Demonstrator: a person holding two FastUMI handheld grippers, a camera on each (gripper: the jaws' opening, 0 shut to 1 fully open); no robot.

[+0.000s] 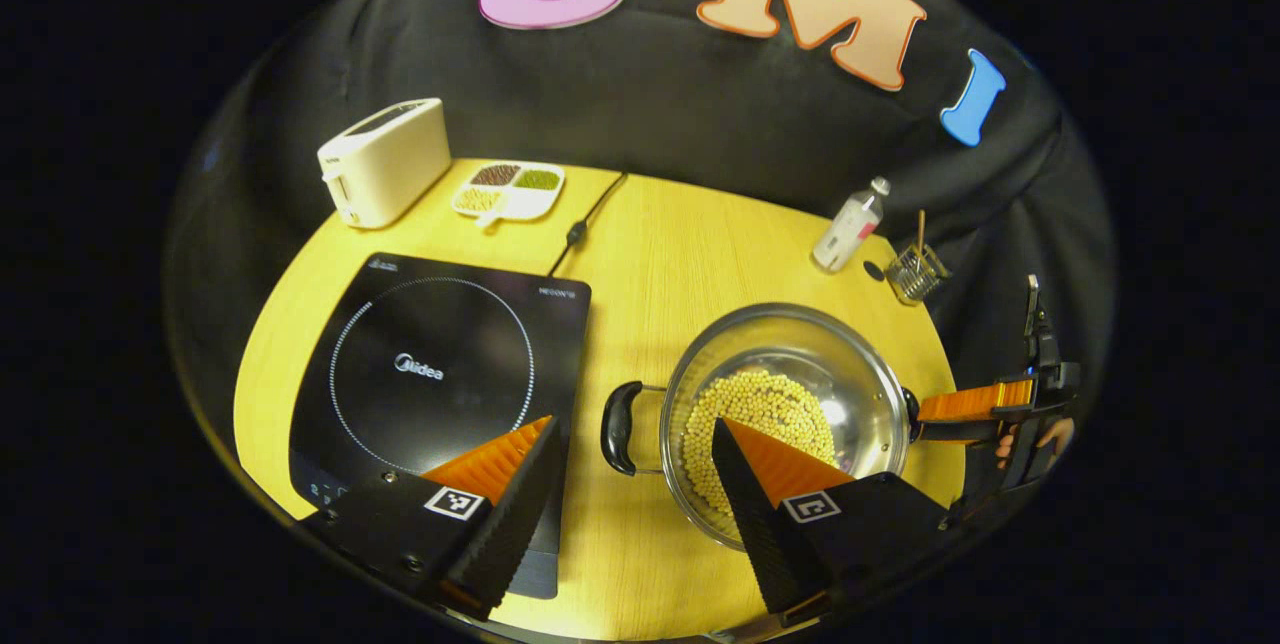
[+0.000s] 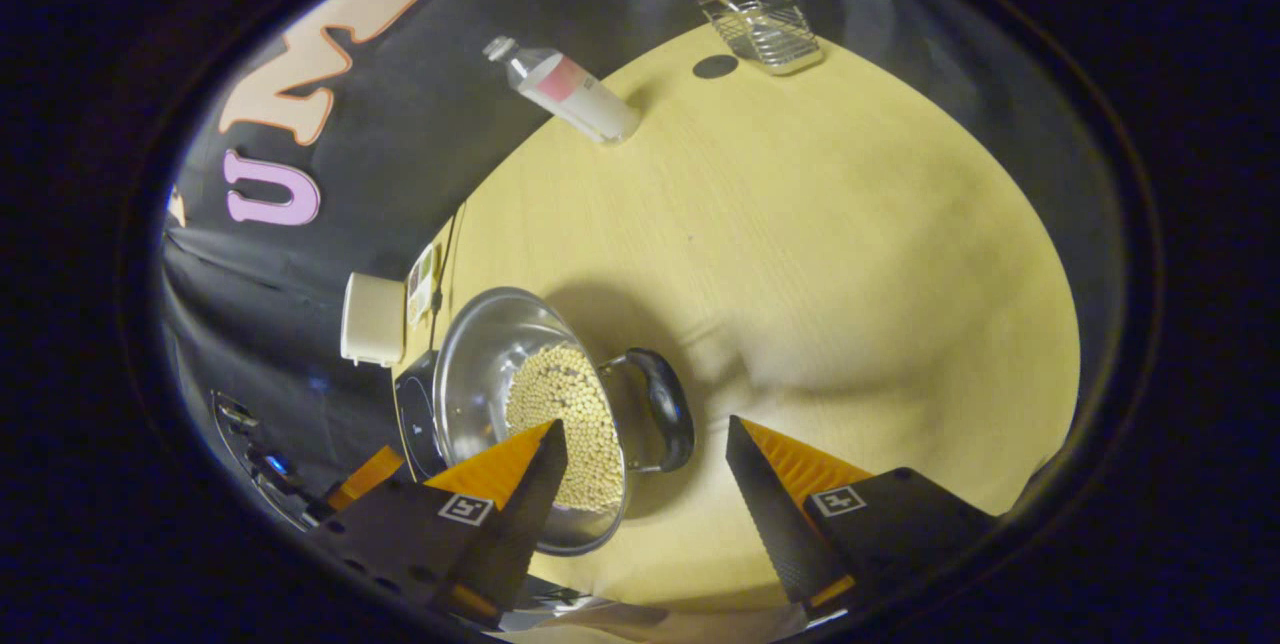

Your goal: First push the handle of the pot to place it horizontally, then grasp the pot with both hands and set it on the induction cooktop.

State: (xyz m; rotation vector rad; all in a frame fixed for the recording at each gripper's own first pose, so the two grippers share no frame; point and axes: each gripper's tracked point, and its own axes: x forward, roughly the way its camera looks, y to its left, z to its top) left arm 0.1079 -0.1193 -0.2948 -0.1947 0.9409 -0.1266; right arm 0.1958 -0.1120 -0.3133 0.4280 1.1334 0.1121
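Observation:
A steel pot (image 1: 800, 364) with pale beans inside stands on the yellow table, right of the black induction cooktop (image 1: 440, 364). Its two black loop handles point left and right. My left gripper (image 1: 634, 424) is open, and the pot's left handle (image 1: 618, 429) lies between and just beyond its fingertips. At the pot's far side, the right gripper (image 1: 985, 404) is held by a hand. In the right gripper view the pot (image 2: 480, 364) sits low and left, and my right gripper (image 2: 645, 424) stands open around the other handle (image 2: 660, 409) without pressing on it.
A cream toaster (image 1: 385, 161) and a divided dish of grains (image 1: 508, 189) stand behind the cooktop, with a black cable (image 1: 585, 219) beside them. A bottle (image 1: 850, 224) and a wire basket (image 1: 915, 269) stand at the back right. Bare tabletop (image 2: 850, 254) stretches right of the pot.

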